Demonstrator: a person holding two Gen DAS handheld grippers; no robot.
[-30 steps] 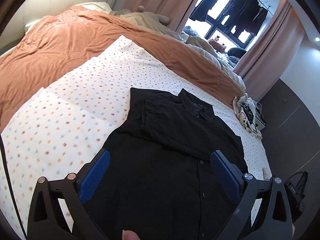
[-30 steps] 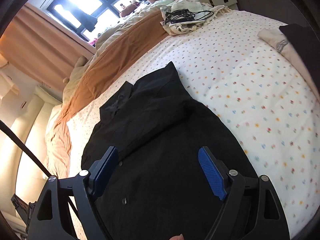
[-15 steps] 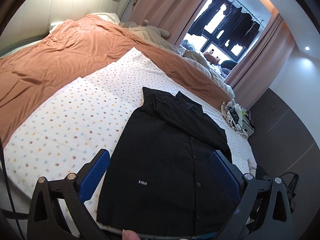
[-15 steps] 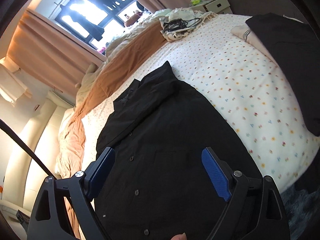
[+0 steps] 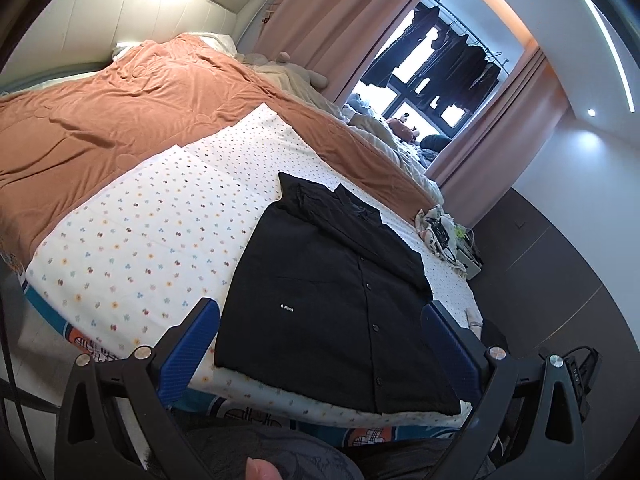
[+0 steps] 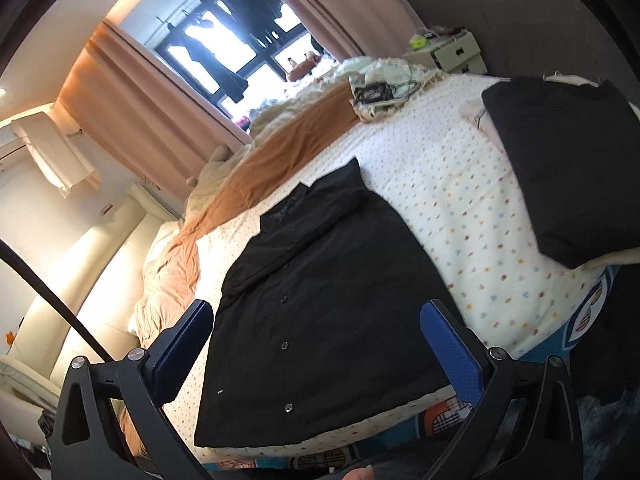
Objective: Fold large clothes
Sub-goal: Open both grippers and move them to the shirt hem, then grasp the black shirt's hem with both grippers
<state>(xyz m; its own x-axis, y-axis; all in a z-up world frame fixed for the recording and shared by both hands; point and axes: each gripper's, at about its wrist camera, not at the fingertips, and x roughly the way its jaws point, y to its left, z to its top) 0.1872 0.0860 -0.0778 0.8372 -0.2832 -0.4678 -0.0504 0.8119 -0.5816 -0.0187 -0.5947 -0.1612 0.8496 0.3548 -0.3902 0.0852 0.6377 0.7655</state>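
Note:
A black button-up shirt (image 5: 340, 296) lies flat on the dotted white sheet (image 5: 160, 232) of the bed, collar at the far end, sleeves folded in over the chest, hem near the bed's front edge. It also shows in the right wrist view (image 6: 320, 312). My left gripper (image 5: 320, 340) is open and empty, held above the front edge, off the shirt. My right gripper (image 6: 320, 344) is open and empty, also above the hem end.
An orange blanket (image 5: 120, 112) covers the far side of the bed. A folded black garment (image 6: 568, 168) lies on a cream one at the bed's right end. A cloth with cables (image 6: 380, 94) lies at the far corner. The bed's front edge (image 5: 280, 404) is below the grippers.
Both grippers have pulled back and up from over the shirt towards the bed's front edge. The whole shirt and its hem are now in view. Both stay open.

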